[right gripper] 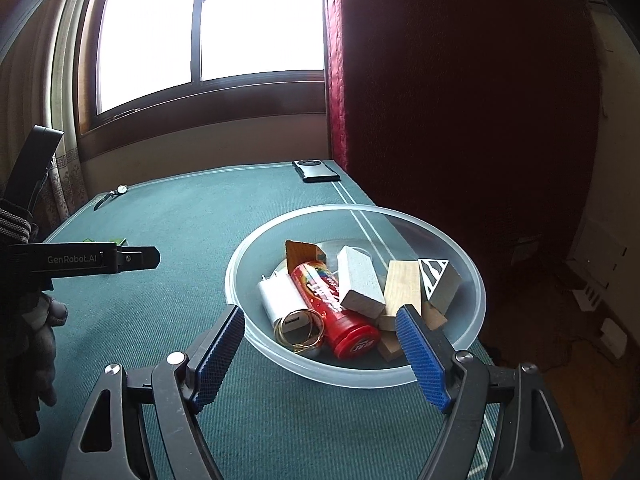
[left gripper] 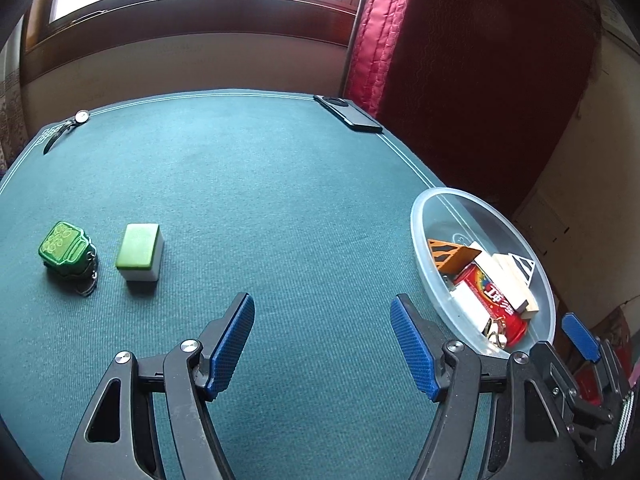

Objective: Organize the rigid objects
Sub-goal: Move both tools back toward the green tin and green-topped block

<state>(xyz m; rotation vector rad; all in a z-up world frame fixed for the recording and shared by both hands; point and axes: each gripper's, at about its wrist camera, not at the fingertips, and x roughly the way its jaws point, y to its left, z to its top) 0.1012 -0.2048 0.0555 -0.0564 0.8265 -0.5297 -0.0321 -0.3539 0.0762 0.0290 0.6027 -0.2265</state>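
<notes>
A green-topped white block [left gripper: 140, 252] and a green jar-shaped keychain [left gripper: 67, 249] lie on the green table at the left. A clear plastic bowl [left gripper: 434, 209] [right gripper: 472, 280] at the table's right edge holds a red can [right gripper: 334, 308], a white block [right gripper: 359, 283], wooden blocks [right gripper: 401, 286], a white charger [right gripper: 278, 294] and a key ring. My left gripper [left gripper: 322, 342] is open and empty over the table between the blocks and the bowl. My right gripper [right gripper: 320, 354] is open and empty just in front of the bowl.
A black phone [left gripper: 347, 113] lies at the table's far right corner and a wristwatch [left gripper: 66, 127] at the far left. A red curtain [left gripper: 460, 60] hangs behind the table's right side. The left gripper's body [right gripper: 80, 262] shows at the left of the right wrist view.
</notes>
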